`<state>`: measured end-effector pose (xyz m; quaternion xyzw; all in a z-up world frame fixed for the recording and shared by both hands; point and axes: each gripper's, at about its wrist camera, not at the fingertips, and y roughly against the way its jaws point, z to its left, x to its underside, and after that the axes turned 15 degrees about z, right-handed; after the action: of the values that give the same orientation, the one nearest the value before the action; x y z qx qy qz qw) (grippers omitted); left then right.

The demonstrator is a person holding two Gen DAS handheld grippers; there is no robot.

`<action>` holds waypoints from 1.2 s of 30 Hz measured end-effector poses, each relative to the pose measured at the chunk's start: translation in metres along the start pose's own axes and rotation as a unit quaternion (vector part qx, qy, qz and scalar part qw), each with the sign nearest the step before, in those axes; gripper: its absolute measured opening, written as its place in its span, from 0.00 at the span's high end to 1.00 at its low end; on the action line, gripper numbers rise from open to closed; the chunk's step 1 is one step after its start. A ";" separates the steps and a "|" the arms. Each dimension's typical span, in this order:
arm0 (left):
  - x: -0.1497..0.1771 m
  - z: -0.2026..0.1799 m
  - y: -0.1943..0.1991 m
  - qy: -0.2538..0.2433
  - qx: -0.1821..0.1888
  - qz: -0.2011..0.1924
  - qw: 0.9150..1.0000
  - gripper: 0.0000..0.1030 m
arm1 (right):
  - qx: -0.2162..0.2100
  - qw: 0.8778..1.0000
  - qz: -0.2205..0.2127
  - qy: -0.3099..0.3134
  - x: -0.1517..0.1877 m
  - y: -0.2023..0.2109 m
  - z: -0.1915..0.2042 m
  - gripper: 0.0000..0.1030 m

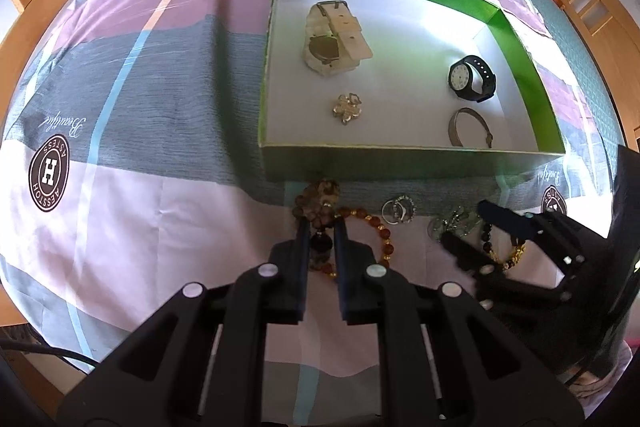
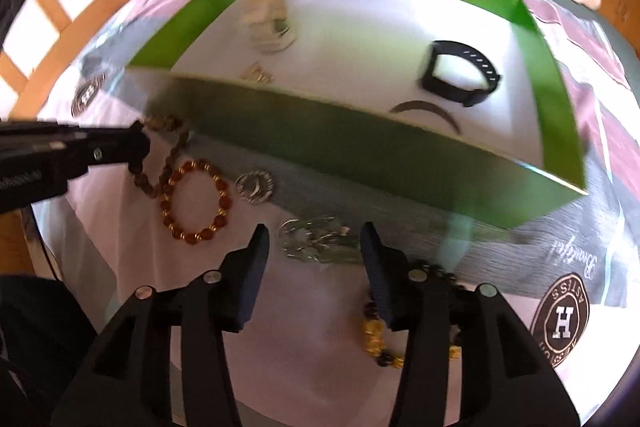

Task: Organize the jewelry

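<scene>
Left claw (image 1: 322, 227) clamped on brown beads (image 1: 318, 201), right claw (image 2: 314, 247) apart over clear charm (image 2: 310, 239); risk of snagging amber bracelet (image 2: 196, 203) beside, overlap seemingly blurred.

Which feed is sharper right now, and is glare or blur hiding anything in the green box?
Left wrist view: sharp; bright glare washes the green box floor near the black watch, still readable. Right wrist view: motion-blurred, box edge and beige watch smeared; fisheye bends the walls in both.
</scene>
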<state>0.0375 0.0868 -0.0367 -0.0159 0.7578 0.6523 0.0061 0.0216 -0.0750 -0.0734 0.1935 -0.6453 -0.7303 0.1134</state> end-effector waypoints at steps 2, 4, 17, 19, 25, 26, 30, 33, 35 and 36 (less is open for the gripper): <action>0.001 -0.001 0.000 -0.003 -0.001 0.000 1.000 0.88 | 0.001 1.000 0.004 0.003 0.000 -0.004 0.004 0.56; 0.001 -0.002 0.001 -0.006 -0.001 0.000 1.000 0.88 | 0.005 1.000 0.001 0.006 0.000 -0.005 0.006 0.67; 0.007 -0.008 0.007 -0.019 -0.011 -0.011 1.000 0.88 | 0.004 1.000 -0.018 0.014 -0.001 0.013 0.010 0.95; 0.007 -0.010 0.006 -0.021 -0.014 -0.010 1.000 0.88 | 0.004 1.000 -0.020 0.010 0.000 0.016 0.006 0.95; 0.007 -0.010 0.005 -0.023 -0.016 -0.010 1.000 0.88 | 0.005 1.000 -0.022 -0.004 0.000 0.018 -0.004 0.95; 0.007 -0.010 0.005 -0.023 -0.016 -0.010 1.000 0.88 | 0.004 1.000 -0.022 -0.006 0.000 0.019 -0.006 0.95; 0.007 -0.012 0.005 -0.026 -0.017 -0.010 0.999 0.88 | 0.004 1.000 -0.020 -0.007 -0.002 0.018 -0.006 0.95; 0.007 -0.013 0.005 -0.028 -0.018 -0.009 0.999 0.88 | 0.006 1.000 -0.016 -0.006 -0.001 0.015 -0.006 0.95; 0.008 -0.012 0.005 -0.028 -0.019 -0.009 0.999 0.88 | 0.007 1.000 -0.014 -0.007 -0.002 0.014 -0.006 0.95; 0.008 -0.013 0.005 -0.028 -0.019 -0.009 0.999 0.88 | 0.007 1.000 -0.012 -0.007 -0.002 0.012 -0.006 0.95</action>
<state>0.0298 0.0749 -0.0304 -0.0047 0.7447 0.6666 0.0327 0.0251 -0.0808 -0.0614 0.1973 -0.6487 -0.7284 0.0987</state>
